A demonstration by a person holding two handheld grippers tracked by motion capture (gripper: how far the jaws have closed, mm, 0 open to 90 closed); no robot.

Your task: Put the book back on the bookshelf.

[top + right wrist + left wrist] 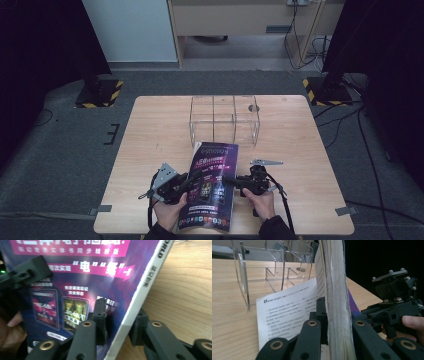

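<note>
The magazine [212, 187] sat at the near middle of the table [150, 130], held between the two grippers, its purple cover with pink lettering facing up in the high view. In the left gripper view its page edges [337, 302] stood upright between the black jaws, one loose white printed page [287, 315] fanned out to the side over the wood.

The left gripper [192, 179] gripped the magazine's left edge, its jaws closed tight on the stack of pages. The right gripper [231, 181] came in at the spine side; in its own view one jaw lay on the cover and the other sat under the white spine [142, 292], so the jaws were narrowed onto the magazine's right edge.

A hand [170, 212] held the left gripper and another hand [261, 202] held the right one, both entering from the near edge of the table.

Just beyond the magazine stood a clear acrylic rack [225, 120] with upright dividers, at the table's middle. The magazine's far edge lay near the rack's front. A dark carpet [65, 150] surrounded the table.
</note>
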